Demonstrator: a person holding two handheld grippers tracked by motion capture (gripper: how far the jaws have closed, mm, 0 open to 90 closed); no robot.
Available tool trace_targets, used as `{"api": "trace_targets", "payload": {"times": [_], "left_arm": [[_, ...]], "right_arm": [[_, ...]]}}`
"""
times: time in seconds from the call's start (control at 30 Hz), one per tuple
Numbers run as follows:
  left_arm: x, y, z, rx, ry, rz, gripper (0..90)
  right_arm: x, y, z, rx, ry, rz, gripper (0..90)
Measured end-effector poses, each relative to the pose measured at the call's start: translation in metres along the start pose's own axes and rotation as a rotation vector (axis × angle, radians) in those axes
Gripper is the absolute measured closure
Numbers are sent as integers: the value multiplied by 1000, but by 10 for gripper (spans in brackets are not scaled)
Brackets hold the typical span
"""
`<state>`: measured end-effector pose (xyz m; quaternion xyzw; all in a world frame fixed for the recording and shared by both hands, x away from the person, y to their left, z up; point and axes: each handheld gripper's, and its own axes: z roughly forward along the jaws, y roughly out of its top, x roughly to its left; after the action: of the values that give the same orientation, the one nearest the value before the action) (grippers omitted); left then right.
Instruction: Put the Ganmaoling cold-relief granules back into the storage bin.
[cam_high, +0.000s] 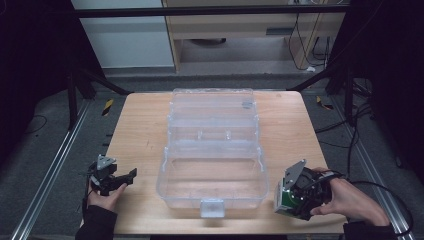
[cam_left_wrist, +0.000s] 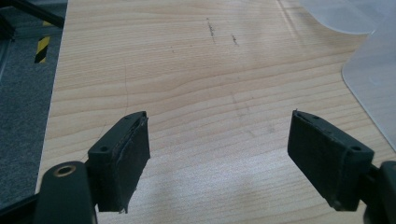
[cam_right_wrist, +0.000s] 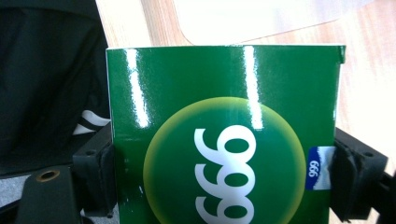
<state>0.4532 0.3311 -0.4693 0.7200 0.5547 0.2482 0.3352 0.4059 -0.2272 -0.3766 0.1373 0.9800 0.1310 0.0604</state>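
The green box (cam_right_wrist: 224, 140) runs off the bottom of the right gripper view, so its lower half and the rest of its white numerals are cut away. It hides most of the clear plastic case (cam_right_wrist: 261, 16) behind it, and the dark cloth at the left is too dim to identify. In the left gripper view the case (cam_left_wrist: 373, 84) is clipped by the right edge. From above, the box (cam_high: 286, 200) is too small to read, half buried in the right gripper (cam_high: 295, 200).

Glossy green box (cam_right_wrist: 224, 140), wood table (cam_left_wrist: 187, 70)
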Motion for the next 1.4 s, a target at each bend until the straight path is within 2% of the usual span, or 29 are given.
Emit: {"api": "trace_targets", "payload": {"times": [0.03, 0.07, 0.2, 0.33, 0.53, 0.73, 1.0, 1.17, 1.4], "left_arm": [[0, 0, 0, 1, 0, 2, 202], [0, 0, 0, 1, 0, 2, 202], [0, 0, 0, 1, 0, 1, 202], [0, 0, 0, 2, 0, 2, 202], [0, 0, 0, 1, -1, 1, 202], [0, 0, 0, 0, -1, 0, 204], [1, 0, 0, 0, -2, 0, 204], [0, 1, 0, -3, -3, 0, 205], [1, 1, -1, -4, -3, -1, 206]], "right_arm": [[0, 2, -9, -7, -10, -2, 161], [0, 2, -9, -7, -10, -2, 161], [-1, 10, -30, -26, -35, 3, 161], [-2, 20, -42, -40, -58, -17, 161], [-4, 36, -55, -54, -75, -38, 161], [-8, 61, -67, -71, -83, -69, 161], [-13, 83, -65, -72, -80, -93, 161], [-16, 99, -57, -74, -77, -123, 160], [-19, 114, -49, -91, -76, -131, 160]]}}
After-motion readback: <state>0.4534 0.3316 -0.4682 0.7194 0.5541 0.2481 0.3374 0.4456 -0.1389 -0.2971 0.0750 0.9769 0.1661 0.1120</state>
